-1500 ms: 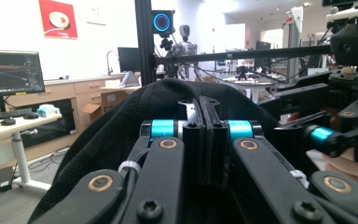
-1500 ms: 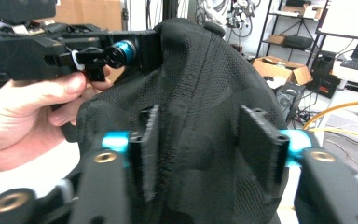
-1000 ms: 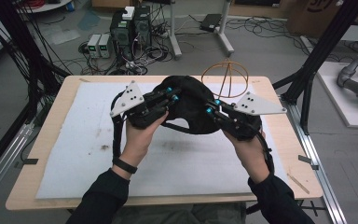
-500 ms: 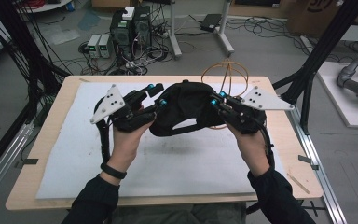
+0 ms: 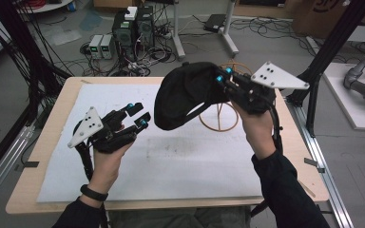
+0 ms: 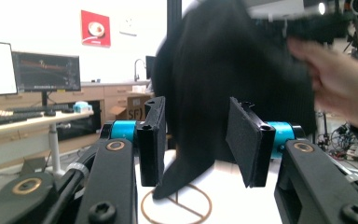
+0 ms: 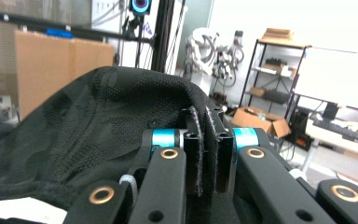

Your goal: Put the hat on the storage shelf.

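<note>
A black mesh cap point(image 5: 185, 97) hangs in the air above the middle of the table, over a gold wire stand point(image 5: 218, 118). My right gripper point(image 5: 222, 80) is shut on the cap's edge; in the right gripper view its pads point(image 7: 193, 140) pinch the fabric point(image 7: 88, 116). My left gripper point(image 5: 139, 116) sits lower and to the left, apart from the cap. Its jaws have just been opening and nothing is between them. In the left gripper view the open left gripper point(image 6: 198, 140) faces the hanging cap point(image 6: 223, 70) and the stand's ring base point(image 6: 177, 205).
A white foam sheet point(image 5: 171, 161) covers the wooden table point(image 5: 33, 190). Black frame posts point(image 5: 323, 52) rise at the table's right and left corners. Computer boxes point(image 5: 133, 23) and cables lie on the floor behind.
The left gripper let go of the cap, opened, and moved left and down toward the sheet. The right gripper lifted the cap higher, so it now hangs from that gripper alone.
</note>
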`<state>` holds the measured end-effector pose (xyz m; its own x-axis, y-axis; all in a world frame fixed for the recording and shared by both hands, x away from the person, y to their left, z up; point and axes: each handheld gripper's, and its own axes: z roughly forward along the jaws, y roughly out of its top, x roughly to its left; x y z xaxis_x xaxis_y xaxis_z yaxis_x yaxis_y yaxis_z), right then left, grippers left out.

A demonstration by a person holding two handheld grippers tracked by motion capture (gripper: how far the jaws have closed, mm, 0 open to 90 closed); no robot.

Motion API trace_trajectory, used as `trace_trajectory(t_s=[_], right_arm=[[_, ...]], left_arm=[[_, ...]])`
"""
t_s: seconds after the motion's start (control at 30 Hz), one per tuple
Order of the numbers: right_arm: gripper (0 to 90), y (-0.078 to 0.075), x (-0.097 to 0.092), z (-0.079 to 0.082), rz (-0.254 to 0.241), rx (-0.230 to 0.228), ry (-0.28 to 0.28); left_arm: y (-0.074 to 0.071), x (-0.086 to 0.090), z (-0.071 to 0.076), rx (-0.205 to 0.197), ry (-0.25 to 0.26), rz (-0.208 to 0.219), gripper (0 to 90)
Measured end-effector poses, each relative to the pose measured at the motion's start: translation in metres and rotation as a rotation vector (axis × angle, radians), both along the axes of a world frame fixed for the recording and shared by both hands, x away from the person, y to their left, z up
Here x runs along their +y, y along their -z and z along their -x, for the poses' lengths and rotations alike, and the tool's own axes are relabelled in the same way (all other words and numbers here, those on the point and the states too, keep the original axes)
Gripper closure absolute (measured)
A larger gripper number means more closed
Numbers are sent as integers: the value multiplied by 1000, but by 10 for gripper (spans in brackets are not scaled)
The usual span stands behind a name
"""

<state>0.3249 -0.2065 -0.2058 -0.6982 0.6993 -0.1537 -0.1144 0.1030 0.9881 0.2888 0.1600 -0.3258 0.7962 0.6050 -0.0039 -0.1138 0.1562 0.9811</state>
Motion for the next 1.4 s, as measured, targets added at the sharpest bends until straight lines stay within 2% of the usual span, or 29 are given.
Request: trace_trajectory(t_s=[0.17, 0.3, 0.47, 0.63, 0.7, 0.87, 1.03, 1.4], right_arm=[[873, -23, -8, -6, -34, -63, 23], [874, -40, -16, -8, -60, -104, 39], [873, -55, -31, -9, -77, -131, 81], [873, -62, -54, -13, -106, -142, 149], [873, -64, -63, -17, -110, -149, 189], [873, -66, -75, -25, -107, -153, 238], [873, -67, -78, -33, -123, -159, 252], [873, -79, -67, -56, -147, -177, 242]], left_arm=[[9, 4, 1, 30, -1, -9, 576], [13, 5, 2, 38, 8, -21, 577], [16, 3, 3, 49, 20, -30, 578], [19, 2, 2, 53, 28, -40, 581], [19, 1, 2, 56, 32, -40, 581], [20, 1, 1, 58, 36, -46, 584], [22, 1, -1, 64, 36, -47, 586], [26, 8, -1, 73, 26, -50, 589]])
